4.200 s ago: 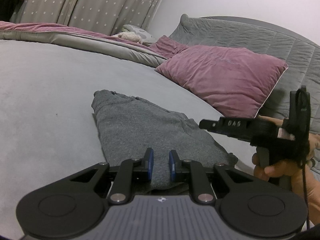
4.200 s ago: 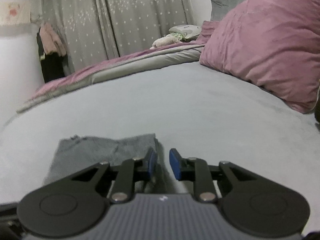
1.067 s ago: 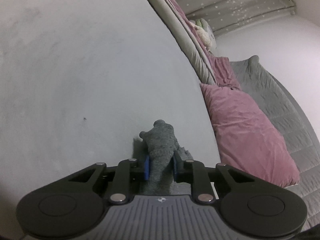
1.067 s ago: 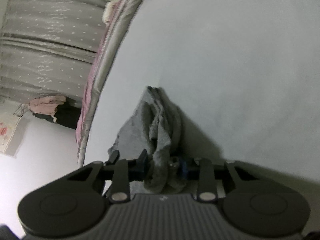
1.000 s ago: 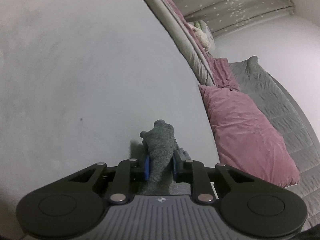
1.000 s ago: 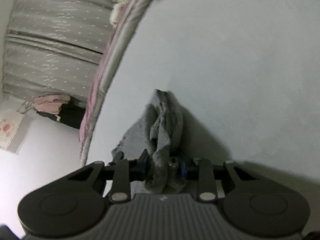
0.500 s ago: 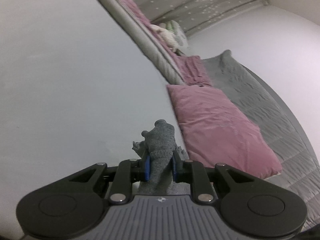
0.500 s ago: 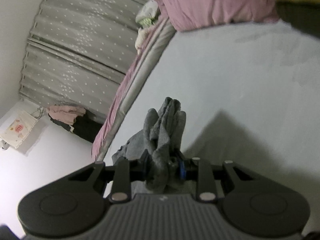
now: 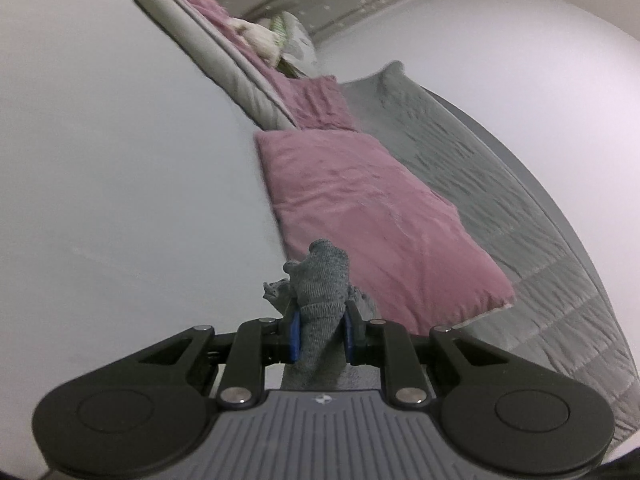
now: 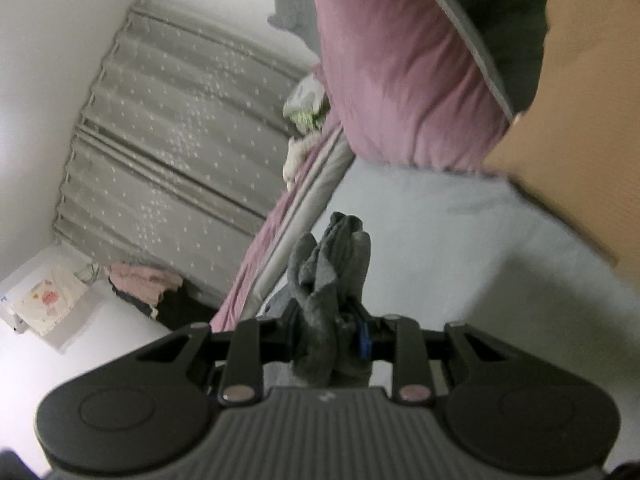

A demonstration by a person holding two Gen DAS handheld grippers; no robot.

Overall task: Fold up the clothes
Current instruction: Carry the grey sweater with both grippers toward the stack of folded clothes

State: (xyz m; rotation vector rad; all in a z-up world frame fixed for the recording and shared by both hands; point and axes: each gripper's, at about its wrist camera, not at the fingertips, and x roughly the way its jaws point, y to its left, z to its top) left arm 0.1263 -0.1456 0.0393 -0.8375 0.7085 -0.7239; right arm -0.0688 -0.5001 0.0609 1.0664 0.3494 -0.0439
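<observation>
The left tool is clamped on a bunched fold of the grey knit garment, low in the frame's centre. The right tool likewise pinches it, over the pale bed, with a pink pillow behind.

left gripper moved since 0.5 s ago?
Yes. The left gripper, shut on the grey garment, has swung toward the pink pillow, which now sits behind the bunched cloth.

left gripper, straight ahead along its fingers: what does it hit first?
Beyond the grey garment the left gripper is shut on, probably the pink pillow, near its lower-left edge. The pale bed sheet lies just left of that line; depth is unclear.
</observation>
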